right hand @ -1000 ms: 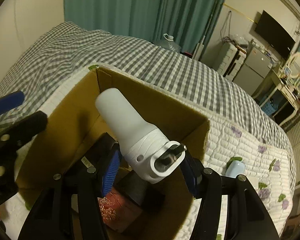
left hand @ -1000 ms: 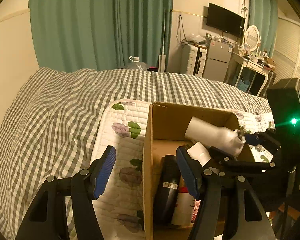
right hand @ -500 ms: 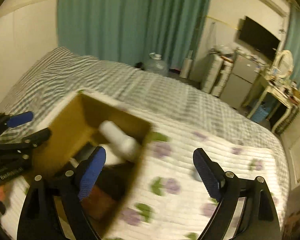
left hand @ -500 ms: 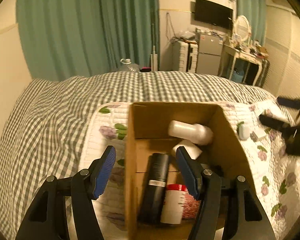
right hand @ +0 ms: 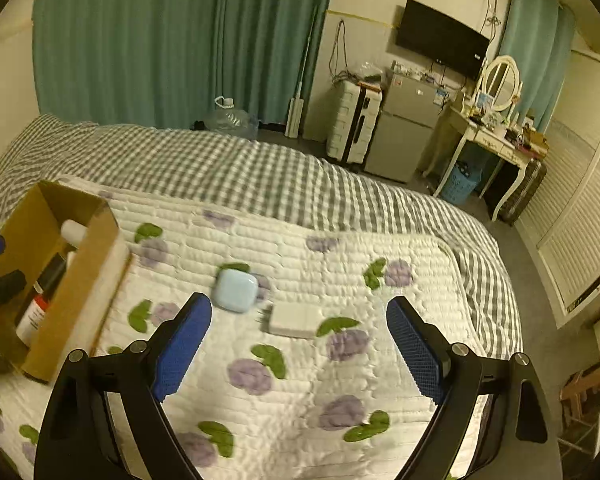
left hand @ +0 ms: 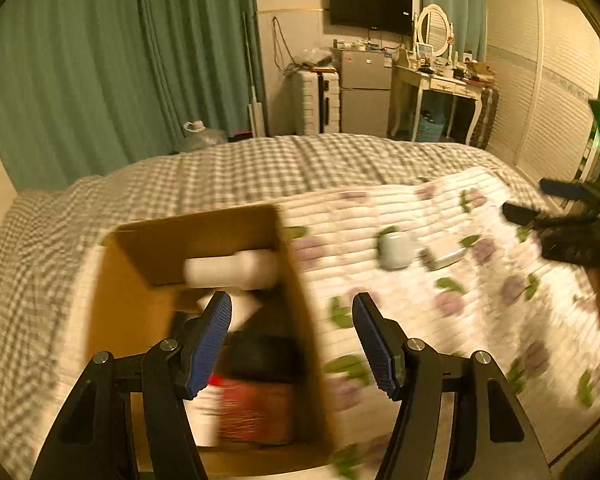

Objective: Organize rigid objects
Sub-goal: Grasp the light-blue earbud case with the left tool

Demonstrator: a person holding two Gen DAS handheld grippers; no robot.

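A cardboard box [left hand: 132, 308] sits on a floral quilt; it also shows at the left of the right wrist view [right hand: 84, 280]. Inside lie a white bottle [left hand: 232, 270], a black bottle [right hand: 50, 276] and a red-and-white can [left hand: 252, 408]. A pale blue case [right hand: 236, 290] and a white charger [right hand: 292, 320] lie on the quilt, right of the box. My left gripper [left hand: 292, 344] is open and empty over the box's right wall. My right gripper [right hand: 300, 350] is open wide and empty, just short of the case and charger.
The floral quilt [right hand: 340, 380] lies on a grey checked bedspread [right hand: 220, 168]. Beyond the bed are green curtains, a water jug [right hand: 232, 118], a suitcase, a small fridge and a dressing table [right hand: 496, 136].
My right gripper let go of the white bottle, which now lies in the box, then opened wide and swung right over the quilt. My left gripper swung right too.
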